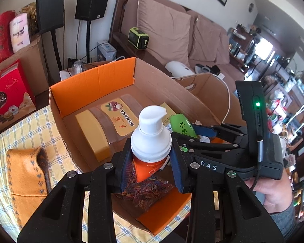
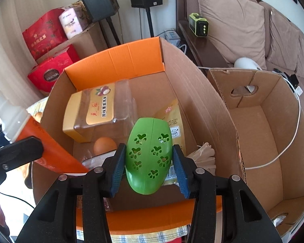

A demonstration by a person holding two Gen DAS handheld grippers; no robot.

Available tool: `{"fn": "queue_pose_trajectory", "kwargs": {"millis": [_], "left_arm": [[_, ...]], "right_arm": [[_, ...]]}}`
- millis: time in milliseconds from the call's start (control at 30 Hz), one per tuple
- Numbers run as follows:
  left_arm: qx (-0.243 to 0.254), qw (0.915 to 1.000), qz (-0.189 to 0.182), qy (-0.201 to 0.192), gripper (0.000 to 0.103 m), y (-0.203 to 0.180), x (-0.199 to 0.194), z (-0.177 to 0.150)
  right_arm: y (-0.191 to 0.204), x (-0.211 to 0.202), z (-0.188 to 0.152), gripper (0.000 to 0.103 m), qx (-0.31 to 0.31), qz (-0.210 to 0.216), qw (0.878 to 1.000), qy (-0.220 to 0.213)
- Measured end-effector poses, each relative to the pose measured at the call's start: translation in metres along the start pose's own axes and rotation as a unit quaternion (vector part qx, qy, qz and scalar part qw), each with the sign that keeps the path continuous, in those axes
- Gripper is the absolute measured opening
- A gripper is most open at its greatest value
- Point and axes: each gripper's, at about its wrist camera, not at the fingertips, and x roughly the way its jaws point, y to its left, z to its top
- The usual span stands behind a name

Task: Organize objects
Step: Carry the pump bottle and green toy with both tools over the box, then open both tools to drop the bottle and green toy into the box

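My left gripper [image 1: 151,162] is shut on an orange pump bottle [image 1: 151,139] with a white top, held upright over the orange-flapped cardboard box [image 1: 95,81]. The bottle also shows in the right wrist view [image 2: 40,141], tilted at the left. My right gripper [image 2: 149,162] is shut on a green egg-shaped case [image 2: 149,154] with paw-print holes, held over the same box [image 2: 115,60]. The green case shows in the left wrist view [image 1: 181,126]. Inside the box lie a clear container with a yellow lid [image 2: 97,109], a yellow packet [image 2: 172,119], an egg [image 2: 104,144] and a bag of rubber bands [image 1: 146,190].
A second, plain cardboard box [image 2: 259,129] stands to the right with a white cable [image 2: 289,141] draped into it. A yellow checked cloth [image 1: 30,129] covers the table, with an orange knitted item [image 1: 28,174] on it. Red gift boxes [image 1: 6,103], speakers and a sofa [image 1: 172,30] stand behind.
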Motion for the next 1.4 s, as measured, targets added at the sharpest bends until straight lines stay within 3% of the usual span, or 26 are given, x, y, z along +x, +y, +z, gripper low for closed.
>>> {"fn": "queue_pose_trajectory", "kwargs": {"millis": [700, 833, 1000, 1233, 1333, 1400], "left_arm": [[0.012, 0.9996, 0.001, 0.026, 0.033, -0.007, -0.025, -0.012], [0.007, 0.9990, 0.005, 0.045, 0.033, -0.003, -0.016, -0.014], [-0.022, 0.9966, -0.017, 0.078, 0.033, 0.010, 0.009, -0.018], [-0.024, 0.9950, -0.003, 0.097, 0.033, 0.012, 0.028, -0.026], [-0.035, 0.9952, 0.003, 0.092, 0.041, 0.016, 0.025, -0.026], [-0.032, 0.9958, 0.015, 0.084, 0.056, 0.017, 0.021, -0.027]], "right_arm": [[0.011, -0.015, 0.001, 0.048, 0.003, 0.010, 1.000, -0.027], [0.013, -0.021, 0.002, 0.048, 0.004, 0.013, 0.999, -0.036], [0.014, -0.025, 0.002, 0.049, 0.003, 0.015, 0.999, -0.040], [0.016, -0.025, 0.000, 0.050, 0.000, 0.018, 0.999, -0.038], [0.016, -0.025, 0.000, 0.051, 0.001, 0.018, 0.999, -0.039], [0.017, -0.024, -0.001, 0.051, 0.001, 0.019, 0.999, -0.040]]}}
